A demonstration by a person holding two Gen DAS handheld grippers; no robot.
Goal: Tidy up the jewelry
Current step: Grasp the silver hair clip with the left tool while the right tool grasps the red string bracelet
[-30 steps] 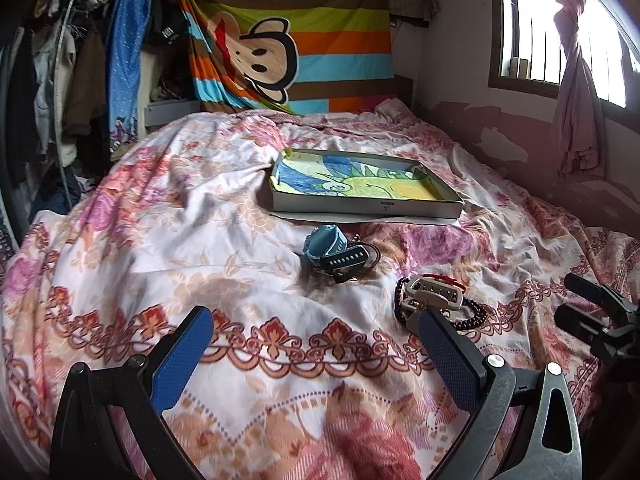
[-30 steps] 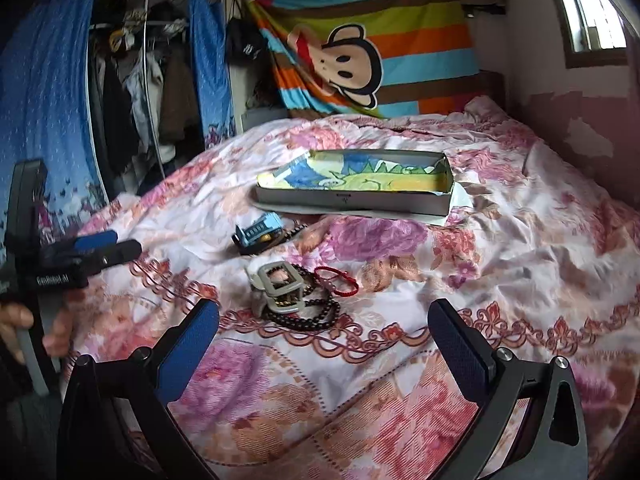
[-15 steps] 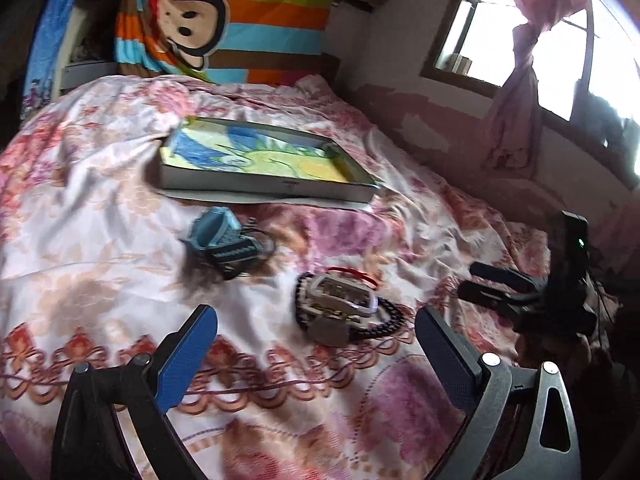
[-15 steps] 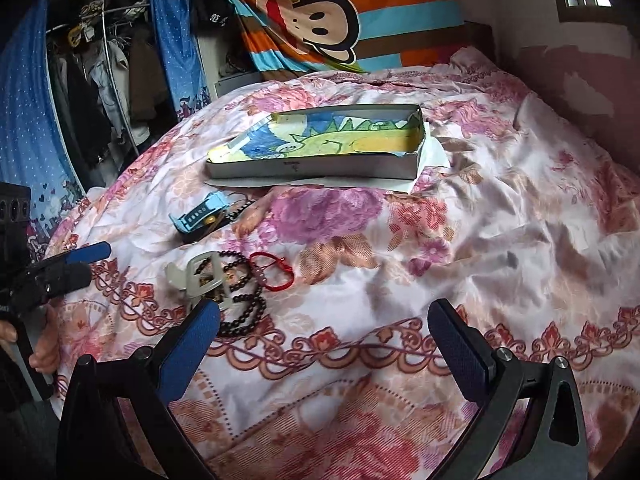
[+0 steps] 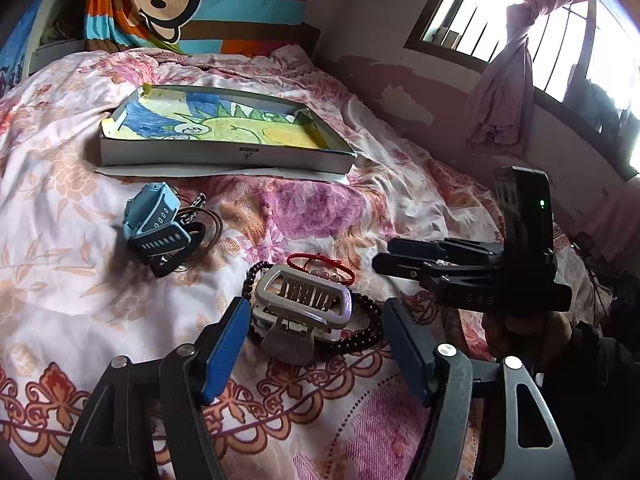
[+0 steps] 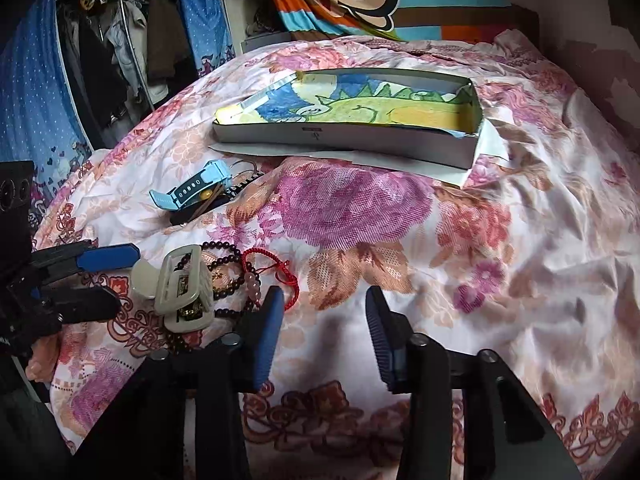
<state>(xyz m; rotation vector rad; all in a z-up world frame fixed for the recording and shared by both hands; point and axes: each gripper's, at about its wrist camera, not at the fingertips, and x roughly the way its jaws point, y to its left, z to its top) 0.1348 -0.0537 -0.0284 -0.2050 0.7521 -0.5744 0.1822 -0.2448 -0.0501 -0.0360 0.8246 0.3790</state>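
Note:
A silver hair claw clip (image 5: 301, 307) lies on a dark bead bracelet (image 5: 368, 332) beside a red cord bracelet (image 5: 320, 267) on the floral bedspread. My left gripper (image 5: 314, 326) is open, its jaws either side of the clip, not touching it. The clip (image 6: 184, 288), beads (image 6: 228, 280) and red cord (image 6: 276, 270) also show in the right wrist view. My right gripper (image 6: 322, 308) is open and empty, just right of the pile. A blue watch (image 5: 150, 216) lies with rings and a dark strap. A shallow box (image 5: 224, 152) with a dinosaur drawing stands beyond.
The right gripper (image 5: 440, 264) shows at the right of the left wrist view, the left gripper (image 6: 92, 276) at the left of the right wrist view. A striped monkey blanket (image 5: 192, 0) hangs behind the bed. Clothes (image 6: 120, 48) hang on the left. A window (image 5: 520, 20) is on the right.
Both grippers have moved forward and down toward the clip and bracelets. Both sets of jaws have narrowed. The left gripper now straddles the clip.

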